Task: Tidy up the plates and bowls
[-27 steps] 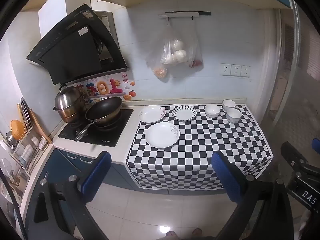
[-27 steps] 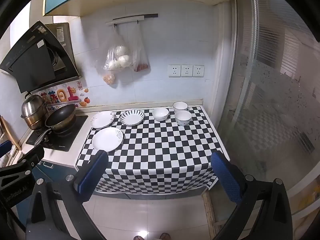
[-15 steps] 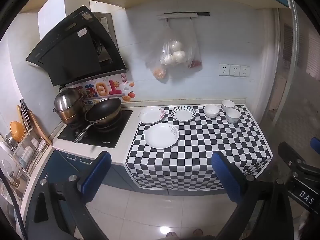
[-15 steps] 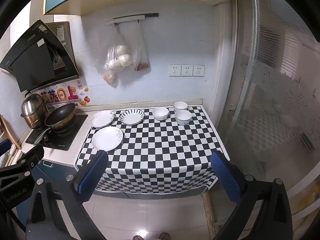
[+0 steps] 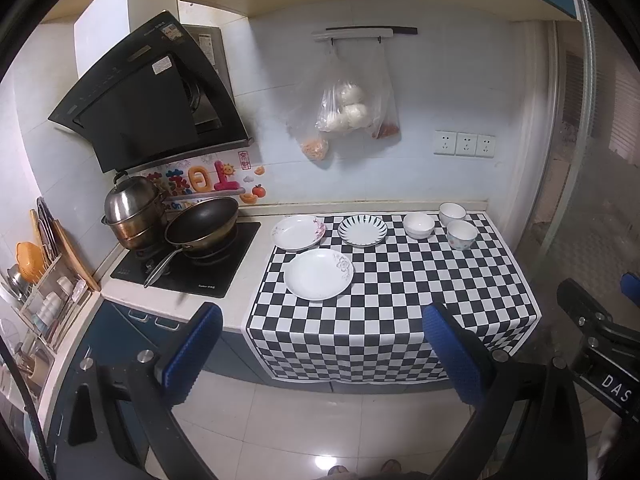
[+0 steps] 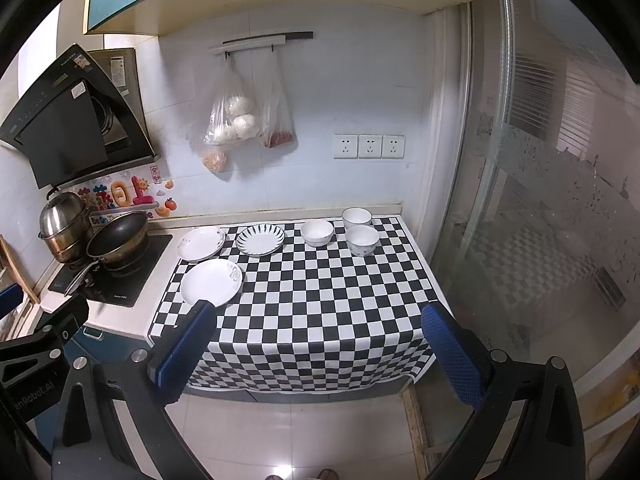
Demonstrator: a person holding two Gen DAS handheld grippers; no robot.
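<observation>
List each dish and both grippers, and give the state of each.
left gripper: open, empty
right gripper: open, empty
near white plate: flat, unstacked
floral plate: flat, unstacked
striped plate: flat, unstacked
three bowls: upright, separate, empty

A pale kitchen counter (image 5: 248, 280) carries a black-and-white checkered cloth (image 5: 400, 296) whose front edge hangs over the cabinet. On the cloth lie a plain white plate (image 5: 318, 274) near the front left, a flowered plate (image 5: 298, 232) half off the cloth's back-left corner, a striped plate (image 5: 362, 231) beside it, and three bowls (image 5: 418, 225) clustered at the back right. A black cooktop (image 5: 188, 268) sits left of the cloth.
</observation>
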